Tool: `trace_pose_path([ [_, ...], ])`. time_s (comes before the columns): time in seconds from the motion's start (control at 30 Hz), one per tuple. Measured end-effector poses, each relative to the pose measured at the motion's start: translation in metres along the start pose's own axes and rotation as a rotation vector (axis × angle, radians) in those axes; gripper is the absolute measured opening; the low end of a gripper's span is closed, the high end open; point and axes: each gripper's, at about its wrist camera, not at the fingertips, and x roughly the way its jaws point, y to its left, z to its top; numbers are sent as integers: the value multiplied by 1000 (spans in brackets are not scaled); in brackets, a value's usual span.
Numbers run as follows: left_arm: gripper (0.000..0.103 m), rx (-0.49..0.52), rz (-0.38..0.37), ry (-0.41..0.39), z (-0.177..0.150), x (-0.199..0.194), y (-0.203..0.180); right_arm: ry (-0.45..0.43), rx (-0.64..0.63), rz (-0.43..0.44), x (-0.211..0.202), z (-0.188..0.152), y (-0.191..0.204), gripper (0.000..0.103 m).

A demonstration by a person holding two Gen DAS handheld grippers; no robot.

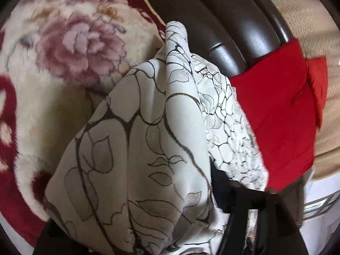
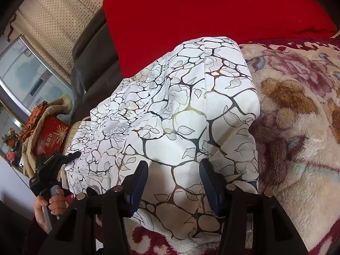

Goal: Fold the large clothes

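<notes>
The garment (image 2: pixel 180 116), white with a dark vein print, lies bunched on the blanket (image 2: pixel 301 127), its far edge against the red cushion (image 2: pixel 201 10). Right gripper (image 2: pixel 174 174): jaws wide, over the garment. Left gripper (image 2: pixel 53 165): grips the garment's edge.

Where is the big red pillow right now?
In the right wrist view the red pillow lies at the top, against the dark brown headboard, just behind the white leaf-patterned garment on the fluffy floral blanket.
</notes>
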Motion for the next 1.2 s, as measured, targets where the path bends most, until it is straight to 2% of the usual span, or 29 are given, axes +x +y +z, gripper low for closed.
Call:
trace_pose_path([
  [0.1, 30, 107, 29, -43, -4, -9, -19, -4, 10, 20, -2, -1, -4, 56],
  [0.2, 25, 219, 43, -89, -9, -26, -49, -6, 33, 54, -4, -1, -11, 56],
  [0.33, 22, 436, 88, -144, -22, -43, -108, -5, 104, 130, -9, 1, -25, 55],
  [0.43, 20, 631, 112, -167, -49, -55, -157, 4, 202, 231, -14, 2, -42, 55],
  [0.53, 19, 837, 158, -170, -88, -54, -205, 14, 349, 386, -18, -1, -69, 54],
  [0.63, 19, 1009, 180, -128, -139, -37, -239, 19, 448, 510, -21, -5, -89, 54],
  [0.73, 19, 1146, 220, -56, -184, -2, -253, 33, 550, 622, -18, -13, -108, 54],
  [0.83, 24, 1137, 277, 55, -199, 31, -239, 30, 649, 721, -15, -21, -126, 54],
  [0.87, 31, 1128, 275, 70, -200, 32, -234, 36, 660, 734, -14, -22, -127, 54],
  [0.93, 45, 1145, 222, 88, -199, 20, -230, 53, 651, 726, -15, -22, -126, 54],
  [1.0, 68, 1145, 127, 119, -192, -2, -228, 57, 642, 713, -16, -21, -125, 54],
  [1.1, 75, 1155, -52, 169, -182, -46, -221, 72, 644, 694, -18, -16, -122, 57],
  [1.17, 75, 1159, -105, 149, -172, -62, -217, 69, 619, 664, -24, -5, -115, 63],
  [1.2, 76, 1147, -111, 123, -160, -70, -210, 60, 598, 646, -27, 3, -110, 70],
])
